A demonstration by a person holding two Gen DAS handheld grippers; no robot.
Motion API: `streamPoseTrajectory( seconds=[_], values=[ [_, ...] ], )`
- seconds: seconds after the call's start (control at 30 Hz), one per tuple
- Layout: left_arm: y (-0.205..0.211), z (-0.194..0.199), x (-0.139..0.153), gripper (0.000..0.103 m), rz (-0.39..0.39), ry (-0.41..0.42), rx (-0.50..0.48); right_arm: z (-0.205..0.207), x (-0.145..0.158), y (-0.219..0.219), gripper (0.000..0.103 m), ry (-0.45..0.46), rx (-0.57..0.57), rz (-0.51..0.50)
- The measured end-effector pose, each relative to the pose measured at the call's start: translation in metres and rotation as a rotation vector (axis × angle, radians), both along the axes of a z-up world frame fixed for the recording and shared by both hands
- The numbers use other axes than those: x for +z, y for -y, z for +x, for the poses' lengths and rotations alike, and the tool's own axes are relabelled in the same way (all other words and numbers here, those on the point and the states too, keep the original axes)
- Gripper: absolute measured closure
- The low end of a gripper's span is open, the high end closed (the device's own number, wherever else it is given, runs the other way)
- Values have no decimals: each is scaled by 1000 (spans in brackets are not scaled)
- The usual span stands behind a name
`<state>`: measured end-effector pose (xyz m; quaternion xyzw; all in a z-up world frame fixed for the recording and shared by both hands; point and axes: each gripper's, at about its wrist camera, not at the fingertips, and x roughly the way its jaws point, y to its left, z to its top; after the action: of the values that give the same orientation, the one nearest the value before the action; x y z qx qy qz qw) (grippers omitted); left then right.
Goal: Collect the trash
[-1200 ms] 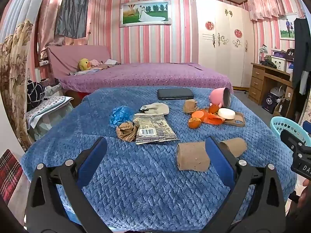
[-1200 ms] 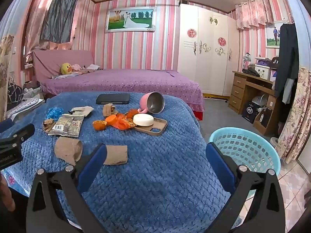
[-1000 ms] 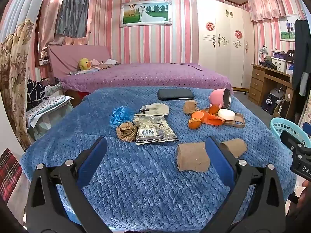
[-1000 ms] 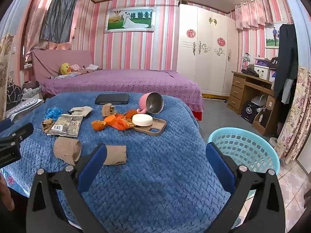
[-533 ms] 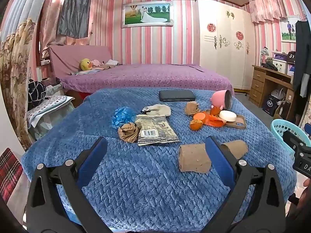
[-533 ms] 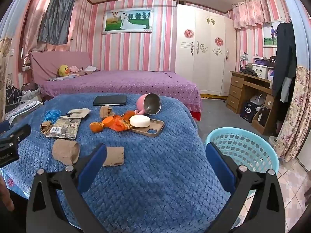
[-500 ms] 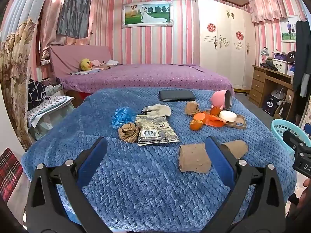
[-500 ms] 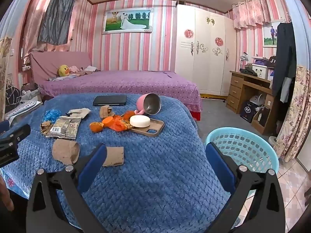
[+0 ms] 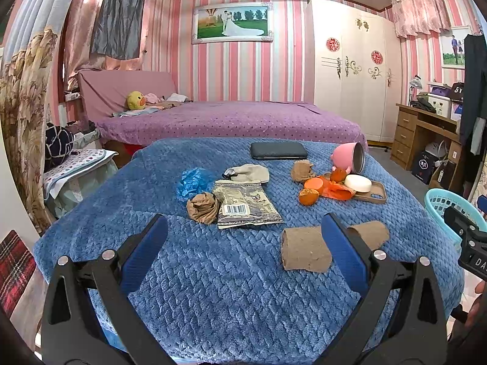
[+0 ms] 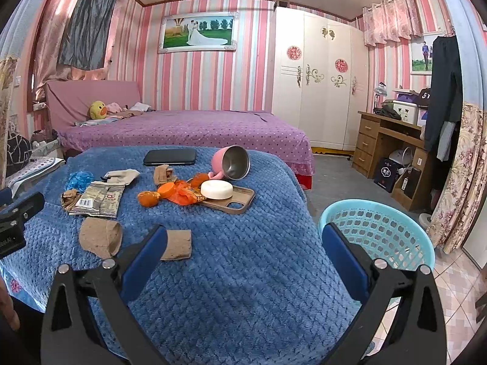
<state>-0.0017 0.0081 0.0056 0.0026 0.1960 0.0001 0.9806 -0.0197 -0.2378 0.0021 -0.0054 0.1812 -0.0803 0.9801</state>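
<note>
With the left gripper (image 9: 243, 237) and right gripper (image 10: 243, 243) both spread wide and empty, pinch the light, crushable cardboard tube (image 9: 306, 252) across its flattened middle

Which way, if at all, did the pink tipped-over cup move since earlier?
No: the pink cup still lies on its side just behind the tan phone case.

Blue quilted blanket (image 9: 213, 273), turquoise basket (image 10: 377, 231), pink-striped wallpaper (image 10: 197, 73)
</note>
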Motion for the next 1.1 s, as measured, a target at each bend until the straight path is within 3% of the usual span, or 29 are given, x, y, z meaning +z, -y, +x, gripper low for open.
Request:
streamPoseTrajectory(
  seconds=[1.1],
  values=[
    [-3, -2, 0, 5, -3, 1, 2, -2, 0, 5, 4, 1, -3, 0]
  ],
)
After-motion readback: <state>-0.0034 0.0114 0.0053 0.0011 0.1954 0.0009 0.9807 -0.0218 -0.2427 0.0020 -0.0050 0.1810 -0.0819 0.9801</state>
